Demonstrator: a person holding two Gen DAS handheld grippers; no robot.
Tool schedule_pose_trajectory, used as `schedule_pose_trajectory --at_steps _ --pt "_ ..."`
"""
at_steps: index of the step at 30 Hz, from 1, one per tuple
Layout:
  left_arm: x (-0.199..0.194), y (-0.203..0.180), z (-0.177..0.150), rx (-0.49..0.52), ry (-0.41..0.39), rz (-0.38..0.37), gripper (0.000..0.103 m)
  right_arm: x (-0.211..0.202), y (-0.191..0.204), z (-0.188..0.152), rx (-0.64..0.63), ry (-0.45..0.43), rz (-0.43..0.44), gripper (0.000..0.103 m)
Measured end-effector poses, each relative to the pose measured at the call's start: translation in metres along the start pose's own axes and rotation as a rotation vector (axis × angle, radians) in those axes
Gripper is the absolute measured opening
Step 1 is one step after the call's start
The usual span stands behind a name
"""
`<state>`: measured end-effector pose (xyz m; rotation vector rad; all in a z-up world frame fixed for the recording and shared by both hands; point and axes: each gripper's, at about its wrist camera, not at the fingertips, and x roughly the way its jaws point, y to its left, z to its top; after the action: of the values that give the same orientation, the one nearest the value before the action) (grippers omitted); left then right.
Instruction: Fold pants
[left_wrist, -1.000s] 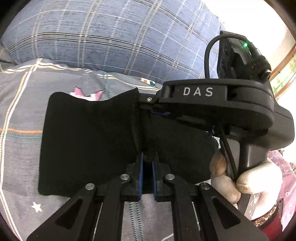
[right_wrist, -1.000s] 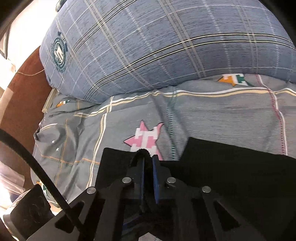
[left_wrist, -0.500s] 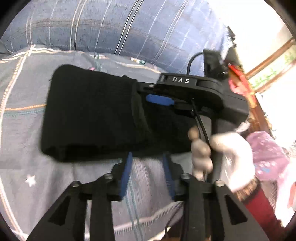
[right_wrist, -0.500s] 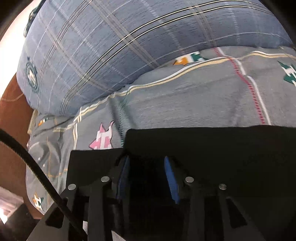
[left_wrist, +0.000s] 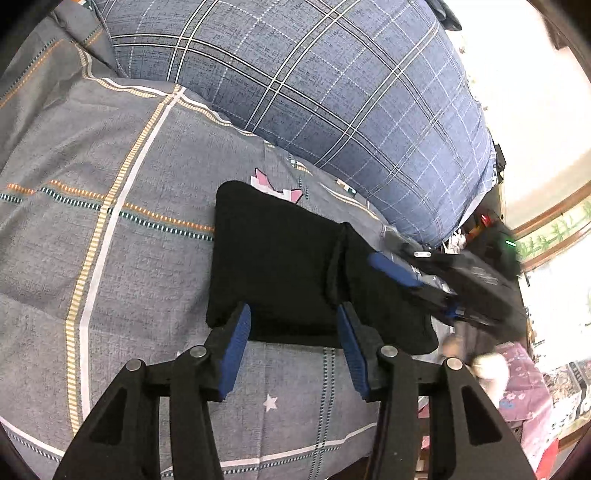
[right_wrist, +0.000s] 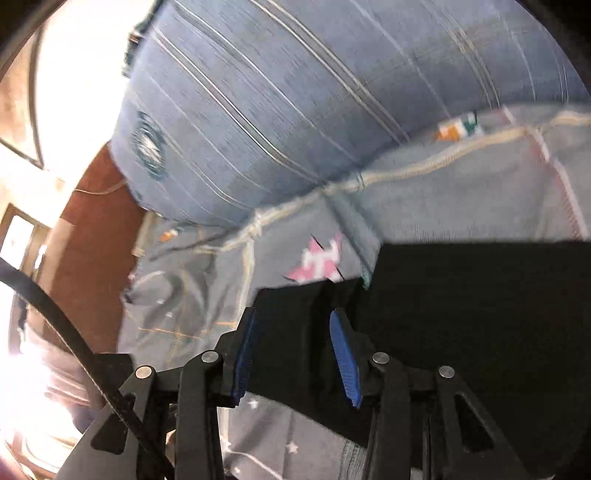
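Pants (left_wrist: 280, 266): black, folded compact, lying flat on grey bedsheet (left_wrist: 110, 258) just below plaid pillow (left_wrist: 314, 92). Left gripper (left_wrist: 293, 334) jaws just opened, nothing between. Right gripper (right_wrist: 291, 354) released, jaws parted over cloth, no grip. Judged: fold laid down, both letting go.

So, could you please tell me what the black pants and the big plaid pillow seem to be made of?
Black pants: a soft, matte knit by the look, thick at the folded edge, no sheen. Plaid pillow: woven blue cloth, probably cotton, with a visible heathered weave and printed or woven check lines.
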<state>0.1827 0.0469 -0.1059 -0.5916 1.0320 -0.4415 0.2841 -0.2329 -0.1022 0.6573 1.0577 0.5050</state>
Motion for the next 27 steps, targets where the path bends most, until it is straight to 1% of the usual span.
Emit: schedule_pose_trajectory --at_steps 2,3,4,5,6,8,11,14,15,17,18,19,21,24,27 --pt "-0.002 0.000 -0.002 0.018 0.008 0.004 0.047 0.025 -0.017 -0.004 0.051 0.061 -0.032 0.045" --pt "-0.003 0.000 -0.003 0.022 0.013 0.000 0.048 0.030 -0.023 -0.006 0.062 0.072 -0.056 0.045" --pt "-0.003 0.001 -0.004 0.024 0.020 -0.006 0.048 0.038 -0.031 -0.009 0.068 0.086 -0.092 0.040" --pt "-0.004 0.003 -0.004 0.026 0.032 -0.016 0.048 0.040 -0.035 -0.011 0.067 0.079 -0.091 0.037" --pt "-0.004 0.004 -0.005 0.028 0.044 -0.027 0.048 0.039 -0.038 -0.010 0.070 0.060 -0.077 0.037" --pt "-0.005 0.001 -0.007 0.038 0.077 -0.058 0.048 0.035 -0.039 -0.011 0.083 0.060 -0.067 0.037" --pt "-0.012 -0.010 -0.014 0.107 0.127 -0.092 0.048 0.001 -0.031 -0.014 0.061 -0.037 -0.028 0.040" --pt "-0.022 -0.029 -0.024 0.221 0.178 -0.109 0.048 -0.054 -0.037 -0.027 0.046 -0.146 -0.014 0.043" --pt "-0.024 -0.036 -0.026 0.256 0.187 -0.109 0.048 -0.081 -0.046 -0.037 0.052 -0.198 -0.016 0.044" --pt "-0.026 -0.053 -0.029 0.326 0.201 -0.107 0.049 -0.115 -0.061 -0.051 0.072 -0.270 -0.039 0.050" --pt "-0.023 -0.063 -0.029 0.353 0.207 -0.109 0.051 -0.140 -0.075 -0.063 0.099 -0.315 -0.062 0.051" --pt "-0.020 -0.073 -0.028 0.372 0.212 -0.112 0.053 -0.156 -0.085 -0.073 0.122 -0.345 -0.076 0.052" --pt "-0.005 -0.096 -0.023 0.410 0.224 -0.117 0.056 -0.185 -0.107 -0.093 0.179 -0.400 -0.094 0.052" --pt "0.033 -0.143 -0.018 0.496 0.250 -0.084 0.057 -0.220 -0.142 -0.128 0.295 -0.479 -0.117 0.052" --pt "0.082 -0.192 -0.013 0.583 0.296 -0.060 0.058 -0.231 -0.168 -0.148 0.365 -0.505 -0.143 0.052"
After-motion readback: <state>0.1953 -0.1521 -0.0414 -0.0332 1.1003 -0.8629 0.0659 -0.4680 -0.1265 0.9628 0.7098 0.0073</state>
